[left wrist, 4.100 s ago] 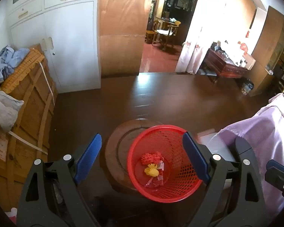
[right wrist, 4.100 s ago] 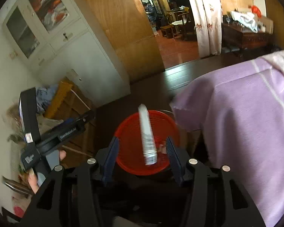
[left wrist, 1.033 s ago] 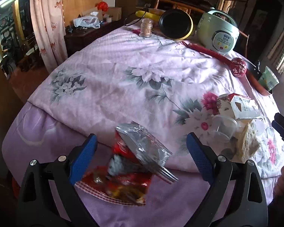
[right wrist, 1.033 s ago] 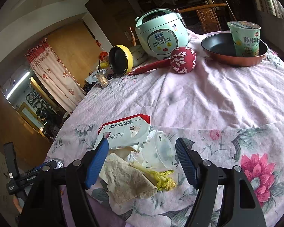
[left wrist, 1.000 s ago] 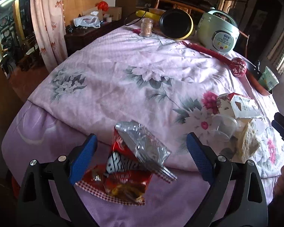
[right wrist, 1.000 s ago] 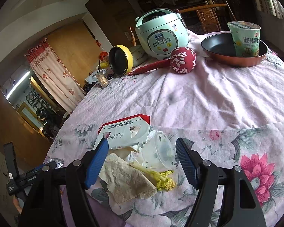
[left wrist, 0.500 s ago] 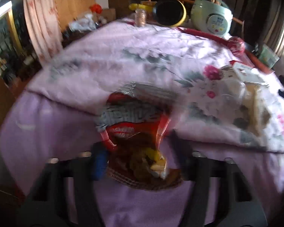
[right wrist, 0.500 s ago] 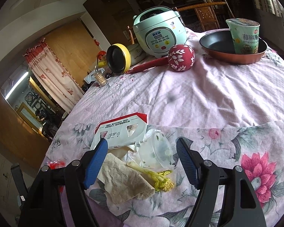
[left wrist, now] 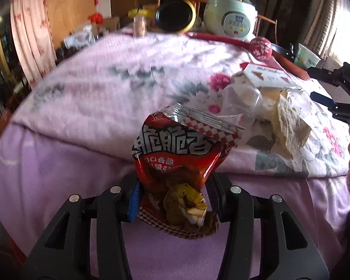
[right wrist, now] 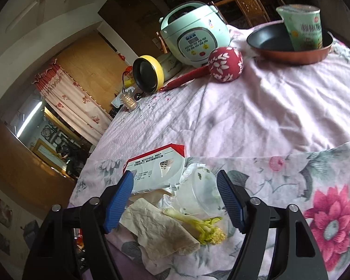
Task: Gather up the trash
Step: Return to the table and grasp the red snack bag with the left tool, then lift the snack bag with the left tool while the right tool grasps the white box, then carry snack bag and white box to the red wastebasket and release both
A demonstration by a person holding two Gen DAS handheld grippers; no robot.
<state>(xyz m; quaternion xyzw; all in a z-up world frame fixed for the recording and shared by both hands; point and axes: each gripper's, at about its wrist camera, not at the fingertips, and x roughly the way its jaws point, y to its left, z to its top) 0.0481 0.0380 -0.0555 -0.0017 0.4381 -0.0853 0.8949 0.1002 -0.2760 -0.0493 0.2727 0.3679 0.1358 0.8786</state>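
A red snack bag (left wrist: pixel 175 170) printed 脆脆香 is pinched by the closing left gripper (left wrist: pixel 172 198); right gripper (right wrist: pixel 175 200) — at three o'clock — is closing, empty.

A pale green rice cooker (right wrist: pixel 195 37) is standing at the far side of a floral cloth (right wrist: pixel 256 107). Beside it a yellow-rimmed pan (right wrist: pixel 147 73) is tilting on its edge, and a red flowered ball (right wrist: pixel 225 64) on a red handle is lying in front. A green cup (right wrist: pixel 302 26) is sitting in a copper pan (right wrist: pixel 289 46). A small jar (right wrist: pixel 127 99) is standing near the cloth's edge. Red-flowered curtains (right wrist: pixel 67 102) are hanging behind.
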